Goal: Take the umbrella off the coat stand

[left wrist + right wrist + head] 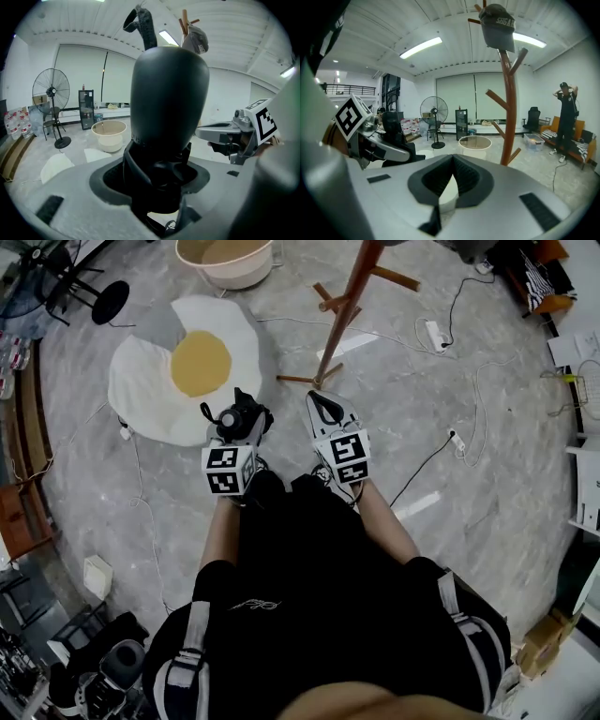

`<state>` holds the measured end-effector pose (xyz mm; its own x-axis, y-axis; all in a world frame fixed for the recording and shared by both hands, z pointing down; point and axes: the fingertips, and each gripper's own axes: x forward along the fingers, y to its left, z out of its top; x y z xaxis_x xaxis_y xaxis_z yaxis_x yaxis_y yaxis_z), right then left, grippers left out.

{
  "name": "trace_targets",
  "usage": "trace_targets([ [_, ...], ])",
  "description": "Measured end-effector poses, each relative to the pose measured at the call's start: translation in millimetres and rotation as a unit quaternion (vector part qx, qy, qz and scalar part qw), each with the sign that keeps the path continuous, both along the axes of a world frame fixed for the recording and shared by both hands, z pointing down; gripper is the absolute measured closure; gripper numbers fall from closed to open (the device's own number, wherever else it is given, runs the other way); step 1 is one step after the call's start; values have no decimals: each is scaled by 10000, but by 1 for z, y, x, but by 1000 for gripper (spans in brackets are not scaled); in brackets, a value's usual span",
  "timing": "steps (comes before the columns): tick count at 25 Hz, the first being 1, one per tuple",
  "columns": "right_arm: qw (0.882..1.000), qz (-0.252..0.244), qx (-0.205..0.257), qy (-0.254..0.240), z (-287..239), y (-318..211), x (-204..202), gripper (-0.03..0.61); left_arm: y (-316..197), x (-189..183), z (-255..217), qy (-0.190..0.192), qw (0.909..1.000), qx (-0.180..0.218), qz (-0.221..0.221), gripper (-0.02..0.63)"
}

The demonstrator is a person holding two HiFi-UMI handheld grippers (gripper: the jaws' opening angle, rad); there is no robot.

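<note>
A folded black umbrella [241, 416] sits between the jaws of my left gripper [238, 430], in front of my body. In the left gripper view the umbrella [168, 93] fills the middle, its wrist strap [140, 23] sticking up, and the left gripper [159, 176] is shut on its lower end. The brown wooden coat stand [342, 310] rises just ahead of both grippers, and the umbrella is clear of it. A dark cap [497, 23] hangs on top of the coat stand [509, 103]. My right gripper [324, 405] is beside the left one, shut and holding nothing; its jaws meet at the right gripper [451, 161] tip.
A fried-egg-shaped rug [178, 362] lies ahead on the left, with a beige basin [230, 259] beyond it and a standing fan [89, 287] at the far left. Cables and a power strip [436, 334] run over the floor on the right. A person [567, 117] stands far right.
</note>
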<state>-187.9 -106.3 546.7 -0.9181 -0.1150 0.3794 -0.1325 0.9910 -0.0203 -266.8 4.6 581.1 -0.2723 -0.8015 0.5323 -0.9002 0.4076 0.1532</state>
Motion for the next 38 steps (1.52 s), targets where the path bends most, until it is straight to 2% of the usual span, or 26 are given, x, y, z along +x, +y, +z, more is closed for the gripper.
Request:
trace_targets([
  [6,9987,-54,358,-369,-41,37,-39,572,33,-27,-24,-114,9999,88,79,350],
  [12,9932,300,660,-911,-100,40,-57,572,50,-57,-69,-372,9975,595,-32,351],
  [17,9859,657,1015,-1156,-140,23,-57,572,44,-75,-109,-627,9933,961,142,351],
  [22,9817,908,1161,-1204,-154,8,-42,572,23,-67,-129,-965,9887,985,588,351],
  [27,9799,1162,1161,-1129,-153,-5,-27,572,-1,-58,-127,-741,9885,1048,806,351],
  [38,9719,1536,1341,-1174,-162,-31,4,574,-35,-31,-127,-727,9847,1025,1210,351],
])
